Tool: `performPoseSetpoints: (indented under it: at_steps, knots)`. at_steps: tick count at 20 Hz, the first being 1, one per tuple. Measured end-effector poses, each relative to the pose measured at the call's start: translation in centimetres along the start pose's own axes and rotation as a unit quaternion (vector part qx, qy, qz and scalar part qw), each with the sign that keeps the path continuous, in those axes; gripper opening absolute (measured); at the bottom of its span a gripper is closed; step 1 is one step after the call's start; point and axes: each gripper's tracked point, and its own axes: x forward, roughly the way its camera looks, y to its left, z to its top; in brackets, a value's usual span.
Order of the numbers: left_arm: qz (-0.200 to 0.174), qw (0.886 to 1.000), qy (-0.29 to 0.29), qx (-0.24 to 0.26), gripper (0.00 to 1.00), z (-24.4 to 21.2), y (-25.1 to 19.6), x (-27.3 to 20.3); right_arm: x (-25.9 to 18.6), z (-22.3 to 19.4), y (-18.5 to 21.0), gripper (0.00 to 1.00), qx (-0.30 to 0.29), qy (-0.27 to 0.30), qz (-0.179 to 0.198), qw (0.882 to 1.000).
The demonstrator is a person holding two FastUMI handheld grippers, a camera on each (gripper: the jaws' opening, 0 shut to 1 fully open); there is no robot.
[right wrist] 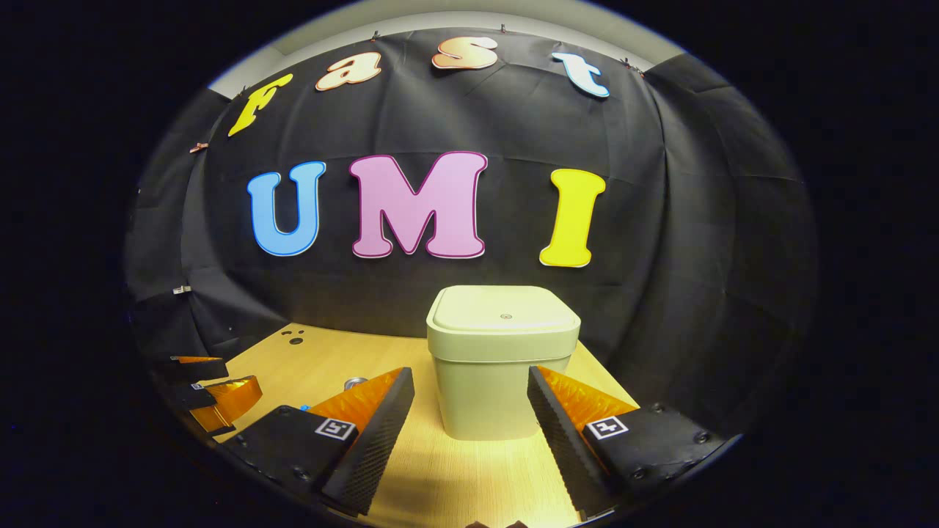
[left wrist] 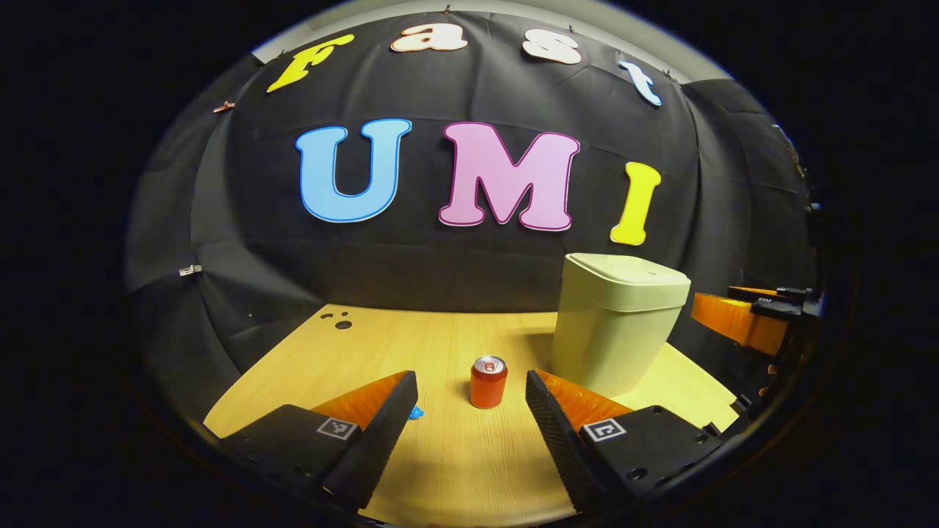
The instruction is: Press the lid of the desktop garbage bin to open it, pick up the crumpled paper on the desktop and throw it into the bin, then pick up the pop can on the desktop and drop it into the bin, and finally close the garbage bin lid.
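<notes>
— Left gripper view?
— Left gripper (left wrist: 469,400) gapes wide, holding nothing; pop can (left wrist: 488,381) upright on the bench (left wrist: 440,469) just ahead, bin (left wrist: 616,330) ahead-right.
— Right gripper view?
— Right gripper (right wrist: 469,400) spread, empty — closed lid (right wrist: 505,317) dead ahead, so it's nearer.

Left gripper (left wrist: 469,400) and right gripper (right wrist: 469,400): 2 wedge-shaped ribbed fingers each, black screw-fastened mounts bearing square black-and-white markers.

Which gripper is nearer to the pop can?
Left. The left gripper faces the pop can, just ahead between its open fingers; the right gripper faces the bin, with the can off to its left.
</notes>
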Motion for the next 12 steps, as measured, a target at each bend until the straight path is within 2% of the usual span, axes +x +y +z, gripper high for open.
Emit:
performPoseSetpoints:
  at_steps: [6,12]
  knots:
    - [-0.001,1.000,0.014,-0.008,0.96,-0.8,-0.2,0.3,-0.3,0.5,1.1,0.98,-0.003,-0.005,0.017,1.000]
    - [0.003,1.000,0.017,0.003,0.96,-1.2,-0.1,0.3,-0.4,1.0,0.7,0.98,-0.004,-0.011,0.010,1.000]
